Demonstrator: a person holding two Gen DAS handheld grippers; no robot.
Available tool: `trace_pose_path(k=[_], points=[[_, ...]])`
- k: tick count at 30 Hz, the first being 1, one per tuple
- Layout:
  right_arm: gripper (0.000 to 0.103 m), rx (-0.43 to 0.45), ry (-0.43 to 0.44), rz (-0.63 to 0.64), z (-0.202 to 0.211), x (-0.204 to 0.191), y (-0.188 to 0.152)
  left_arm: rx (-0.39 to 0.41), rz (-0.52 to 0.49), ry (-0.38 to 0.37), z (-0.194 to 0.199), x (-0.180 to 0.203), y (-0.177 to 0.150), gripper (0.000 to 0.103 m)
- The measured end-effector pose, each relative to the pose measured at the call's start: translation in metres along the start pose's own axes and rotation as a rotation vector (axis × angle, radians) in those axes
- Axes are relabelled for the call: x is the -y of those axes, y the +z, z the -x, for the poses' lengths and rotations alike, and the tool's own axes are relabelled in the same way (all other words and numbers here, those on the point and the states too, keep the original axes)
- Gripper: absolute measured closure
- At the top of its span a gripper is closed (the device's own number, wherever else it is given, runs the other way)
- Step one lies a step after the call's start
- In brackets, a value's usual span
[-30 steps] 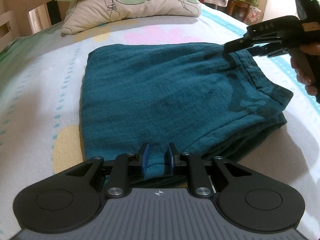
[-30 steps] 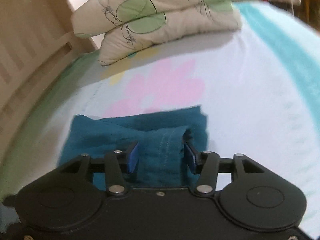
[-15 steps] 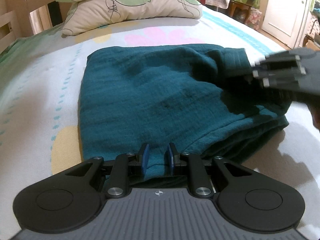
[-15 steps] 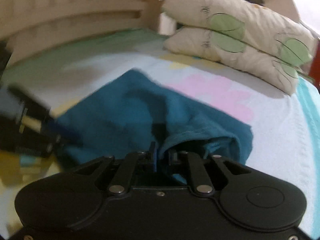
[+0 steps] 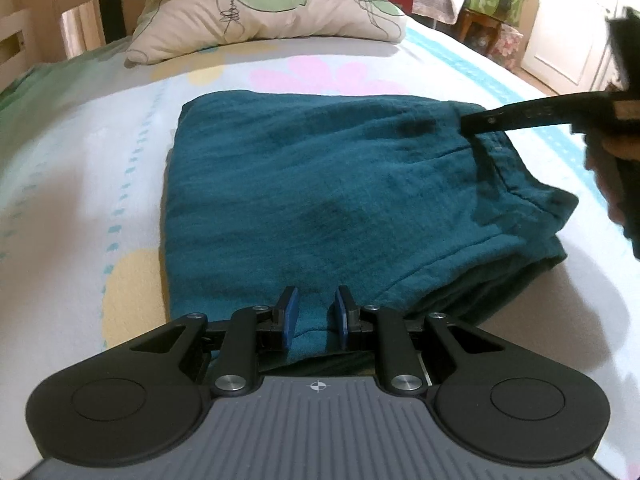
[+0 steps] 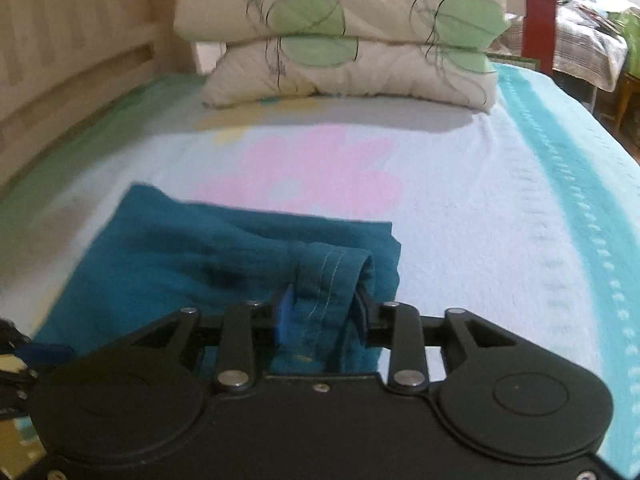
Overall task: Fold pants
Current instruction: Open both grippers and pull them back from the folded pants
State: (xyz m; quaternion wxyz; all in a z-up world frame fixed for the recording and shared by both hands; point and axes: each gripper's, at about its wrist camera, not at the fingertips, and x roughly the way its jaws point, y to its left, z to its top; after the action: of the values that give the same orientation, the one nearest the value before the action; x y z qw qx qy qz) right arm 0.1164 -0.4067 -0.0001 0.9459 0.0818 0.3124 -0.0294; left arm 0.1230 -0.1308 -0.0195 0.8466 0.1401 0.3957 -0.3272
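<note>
While the teal pants [image 5: 340,200] lie folded on the bed [image 5: 80,184], the left tongs [image 5: 314,314] pinch their near edge, apparently to anchor the stack, and the right tongs [image 6: 322,314] are spreading around the stitched waistband fold.

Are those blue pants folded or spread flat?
Folded: the pants lie as a compact stack on the bed, layered edges showing.
</note>
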Motion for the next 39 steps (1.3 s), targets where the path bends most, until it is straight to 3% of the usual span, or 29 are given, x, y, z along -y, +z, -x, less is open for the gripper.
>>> trace_pose_path(k=[4, 7, 11, 20, 26, 33, 39], points=[[0.058, 0.099, -0.019, 0.02, 0.032, -0.016, -0.01, 0.002, 0.03, -0.005, 0.01, -0.002, -0.001, 0.083], [0.058, 0.055, -0.017, 0.054, 0.039, -0.025, -0.031, -0.007, 0.028, 0.004, 0.014, 0.001, -0.004, 0.083], [0.059, -0.102, -0.048, 0.07, 0.025, -0.028, -0.061, -0.015, 0.029, 0.001, 0.022, 0.002, -0.004, 0.083], [0.051, -0.008, -0.005, -0.06, 0.082, -0.039, -0.044, -0.05, 0.201, 0.005, 0.055, 0.006, -0.008, 0.083], [0.047, -0.011, 0.002, -0.066, 0.105, -0.064, -0.043, -0.053, 0.23, 0.107, 0.08, 0.026, -0.008, 0.083], [0.047, -0.022, -0.004, -0.095, 0.128, -0.074, -0.053, 0.033, 0.238, 0.266, 0.107, 0.042, -0.01, 0.083], [0.047, -0.027, -0.024, -0.115, 0.137, -0.077, -0.055, 0.01, 0.231, 0.252, 0.112, 0.043, -0.009, 0.083]])
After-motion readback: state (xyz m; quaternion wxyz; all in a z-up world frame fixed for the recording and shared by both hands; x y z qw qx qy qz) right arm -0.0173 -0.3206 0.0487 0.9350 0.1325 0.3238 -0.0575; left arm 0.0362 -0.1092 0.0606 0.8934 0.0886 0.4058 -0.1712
